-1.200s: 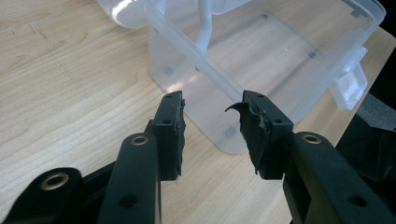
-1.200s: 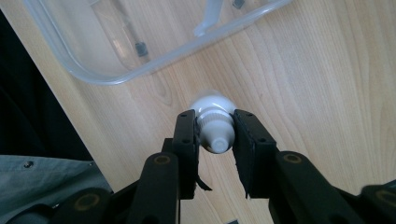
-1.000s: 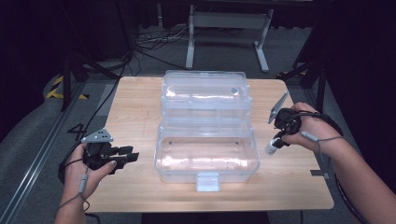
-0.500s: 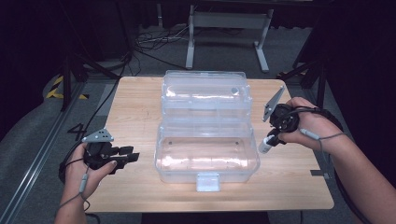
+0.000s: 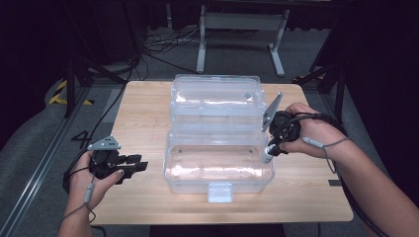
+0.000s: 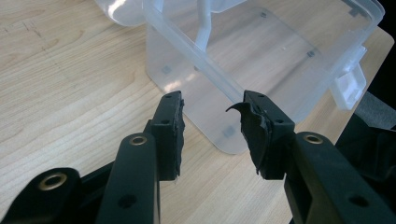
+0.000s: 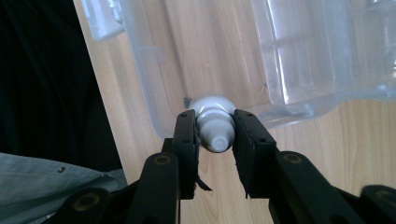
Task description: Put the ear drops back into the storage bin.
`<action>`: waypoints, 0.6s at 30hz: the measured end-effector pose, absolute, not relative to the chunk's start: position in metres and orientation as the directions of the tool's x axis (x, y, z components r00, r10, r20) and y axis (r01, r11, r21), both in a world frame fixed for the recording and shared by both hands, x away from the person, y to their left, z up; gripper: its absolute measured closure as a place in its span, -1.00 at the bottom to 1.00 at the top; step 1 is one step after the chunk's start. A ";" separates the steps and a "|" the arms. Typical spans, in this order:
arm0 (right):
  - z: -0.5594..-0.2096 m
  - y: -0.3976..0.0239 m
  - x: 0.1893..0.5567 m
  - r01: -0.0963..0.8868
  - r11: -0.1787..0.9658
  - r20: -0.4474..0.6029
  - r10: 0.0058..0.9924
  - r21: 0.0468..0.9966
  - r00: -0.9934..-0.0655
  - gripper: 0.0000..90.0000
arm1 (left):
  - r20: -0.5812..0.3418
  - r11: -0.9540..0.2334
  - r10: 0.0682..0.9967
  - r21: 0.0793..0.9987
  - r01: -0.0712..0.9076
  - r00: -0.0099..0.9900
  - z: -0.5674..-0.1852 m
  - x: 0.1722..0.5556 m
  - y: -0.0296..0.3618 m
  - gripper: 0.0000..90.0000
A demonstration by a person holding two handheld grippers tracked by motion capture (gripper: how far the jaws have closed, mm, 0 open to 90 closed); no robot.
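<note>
- White bottle (image 7: 213, 125), small and capped, sits clamped between the right gripper's (image 5: 274, 144) jaws, cap end toward that gripper's camera; in the high view the bottle (image 5: 267, 154) hangs at the right end of the clear plastic box (image 5: 217, 165), at its rim.
- Clear plastic box lies open in the middle of the wooden table (image 5: 143, 111), its lid (image 5: 215, 98) folded back on the far side and a white latch (image 5: 220, 191) on its near wall.
- Left gripper (image 5: 136, 164) rests on the table near its left near corner, apart from the box, jaws parted wide around nothing.
- Left gripper's view looks at the box's corner (image 6: 224, 135) past the empty gap.
</note>
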State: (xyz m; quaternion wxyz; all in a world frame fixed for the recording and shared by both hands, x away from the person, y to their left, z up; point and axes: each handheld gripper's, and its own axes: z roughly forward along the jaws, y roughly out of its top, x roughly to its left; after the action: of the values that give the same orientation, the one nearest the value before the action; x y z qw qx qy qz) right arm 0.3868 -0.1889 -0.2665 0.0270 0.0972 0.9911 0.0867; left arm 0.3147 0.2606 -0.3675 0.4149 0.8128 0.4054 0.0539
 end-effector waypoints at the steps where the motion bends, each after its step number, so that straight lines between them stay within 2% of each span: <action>1: -0.268 -0.187 0.387 0.182 0.967 -0.034 0.191 0.176 -0.981 0.60 | -0.250 -0.326 0.703 0.718 0.614 0.666 -0.367 0.315 0.261 0.32; 18: -0.311 -0.166 0.393 0.135 0.982 -0.003 0.137 0.131 -0.991 0.59 | -0.250 -0.325 0.703 0.720 0.614 0.665 -0.368 0.315 0.262 0.32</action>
State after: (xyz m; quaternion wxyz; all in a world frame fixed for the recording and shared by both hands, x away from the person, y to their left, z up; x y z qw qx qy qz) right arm 0.3933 -0.1661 -0.3106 0.0061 0.0683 0.9955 0.0652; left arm 0.3153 0.2616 -0.3677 0.4162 0.8121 0.4055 0.0538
